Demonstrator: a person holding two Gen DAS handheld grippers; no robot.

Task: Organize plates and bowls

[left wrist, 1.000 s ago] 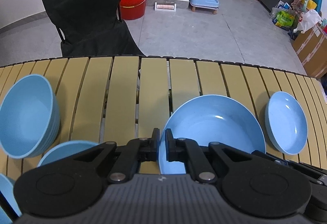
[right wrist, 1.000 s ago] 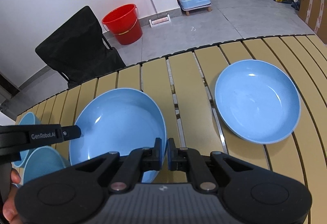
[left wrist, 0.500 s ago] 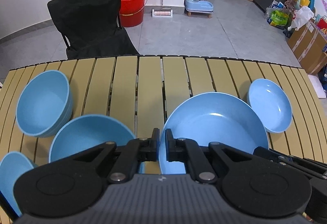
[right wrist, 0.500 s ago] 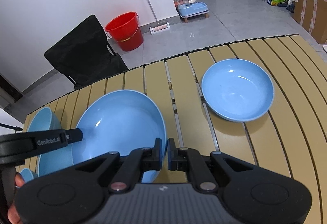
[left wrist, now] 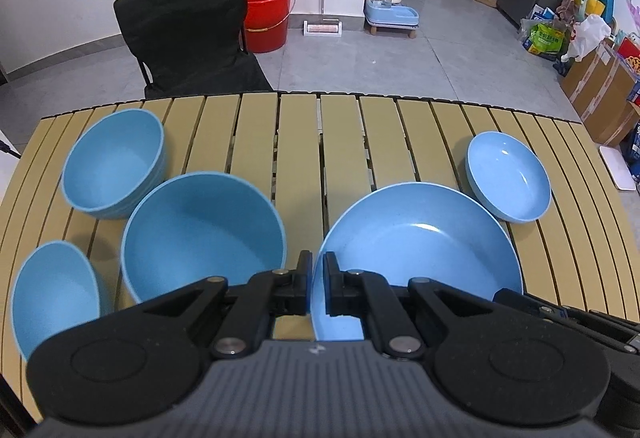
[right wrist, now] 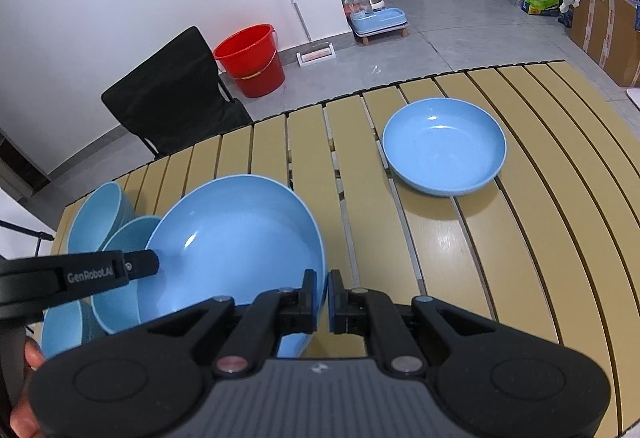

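Both grippers hold one wide blue plate (left wrist: 416,250) (right wrist: 236,246) above the slatted table. My left gripper (left wrist: 317,286) is shut on the plate's left rim. On the opposite rim, my right gripper (right wrist: 324,298) is also shut. The left gripper's finger (right wrist: 120,270) shows at the plate's far side in the right wrist view. A smaller blue plate (left wrist: 508,176) (right wrist: 444,146) lies on the table to the right. To the left stand a large blue bowl (left wrist: 204,234), a stack of bowls (left wrist: 114,162) and a small bowl (left wrist: 52,298).
The yellow slatted table (left wrist: 300,158) ends at a dark far edge. Behind it stand a black folding chair (left wrist: 188,34) and a red bucket (left wrist: 268,14). Boxes and bags (left wrist: 592,50) line the room's right side. A hand (right wrist: 24,390) shows at the lower left.
Both grippers have risen and pulled back together with the wide plate. More of the table and the bowls on the left have come into view.
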